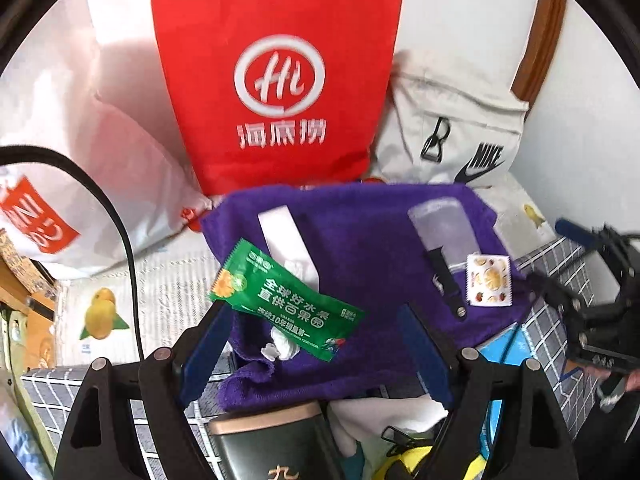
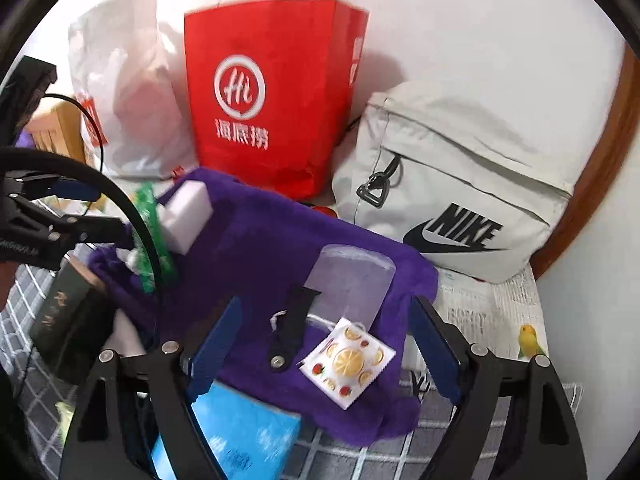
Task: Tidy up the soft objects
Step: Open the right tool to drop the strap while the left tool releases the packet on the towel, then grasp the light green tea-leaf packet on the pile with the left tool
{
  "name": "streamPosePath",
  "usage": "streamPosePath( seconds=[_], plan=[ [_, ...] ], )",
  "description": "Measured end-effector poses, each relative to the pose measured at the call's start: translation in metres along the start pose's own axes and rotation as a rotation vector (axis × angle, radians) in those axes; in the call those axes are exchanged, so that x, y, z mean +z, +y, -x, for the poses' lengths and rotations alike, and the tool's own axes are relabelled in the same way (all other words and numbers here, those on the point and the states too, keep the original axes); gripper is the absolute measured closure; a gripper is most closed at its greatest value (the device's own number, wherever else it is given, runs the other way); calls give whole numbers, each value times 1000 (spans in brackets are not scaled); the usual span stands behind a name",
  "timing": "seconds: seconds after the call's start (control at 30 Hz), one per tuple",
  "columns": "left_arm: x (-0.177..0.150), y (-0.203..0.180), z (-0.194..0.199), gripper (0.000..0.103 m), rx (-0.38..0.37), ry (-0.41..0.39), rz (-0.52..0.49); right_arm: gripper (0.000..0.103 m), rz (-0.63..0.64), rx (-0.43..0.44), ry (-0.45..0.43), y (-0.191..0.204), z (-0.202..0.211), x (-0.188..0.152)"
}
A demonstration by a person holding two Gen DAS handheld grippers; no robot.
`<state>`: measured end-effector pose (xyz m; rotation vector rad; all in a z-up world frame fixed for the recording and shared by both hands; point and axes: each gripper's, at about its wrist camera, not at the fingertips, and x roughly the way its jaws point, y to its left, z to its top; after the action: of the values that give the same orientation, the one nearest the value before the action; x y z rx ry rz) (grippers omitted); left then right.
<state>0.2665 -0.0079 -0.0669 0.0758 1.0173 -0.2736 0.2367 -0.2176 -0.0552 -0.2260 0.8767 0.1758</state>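
Note:
A purple towel (image 1: pixel 360 240) (image 2: pixel 260 248) lies crumpled over other things. On it rest a green snack packet (image 1: pixel 288 304) (image 2: pixel 150 232), a white foam block (image 1: pixel 286 240) (image 2: pixel 186 216), a clear phone case (image 1: pixel 444 224) (image 2: pixel 352 284), a black strap (image 1: pixel 446 280) (image 2: pixel 290 328) and a fruit-print sachet (image 1: pixel 489 280) (image 2: pixel 348 360). My left gripper (image 1: pixel 316 348) (image 2: pixel 108 210) stands open over the towel's near edge, the green packet just beyond its fingertips. My right gripper (image 2: pixel 326 344) (image 1: pixel 560 260) is open too, with the sachet and strap lying loose between its fingers.
A red paper bag (image 1: pixel 276 80), a white plastic bag (image 1: pixel 100 160) and a grey Nike bag (image 2: pixel 460 184) stand against the wall behind. A dark green tin (image 1: pixel 268 448) and a blue book (image 2: pixel 240 432) lie under the towel's near side, on checked cloth (image 2: pixel 400 460) and newspaper (image 1: pixel 172 292).

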Motion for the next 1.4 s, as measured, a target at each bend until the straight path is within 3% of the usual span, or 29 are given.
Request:
streamPosePath(
  seconds=[0.2, 0.33, 0.43, 0.63, 0.83, 1.1, 1.4],
  plan=[
    [-8, -2, 47, 19, 17, -147, -4, 18, -109, 172, -67, -1, 38, -33],
    [-27, -5, 70, 19, -3, -203, -17, 18, -97, 144, -1, 8, 41, -55],
    [-45, -9, 82, 19, -14, -217, -7, 18, -131, 128, -30, 9, 50, -71],
    [-85, -12, 91, 19, 2, -133, 25, 18, -183, 95, -43, 10, 71, -82],
    [-136, -23, 90, 19, -40, -62, 49, 17, -235, 116, -87, 13, 99, -87],
    [-208, -55, 58, 19, -84, 46, 25, 17, -274, 144, -87, 14, 122, -100],
    [-222, -82, 25, 19, 29, 112, -27, 17, -275, 136, -50, 15, 125, -119]
  ],
)
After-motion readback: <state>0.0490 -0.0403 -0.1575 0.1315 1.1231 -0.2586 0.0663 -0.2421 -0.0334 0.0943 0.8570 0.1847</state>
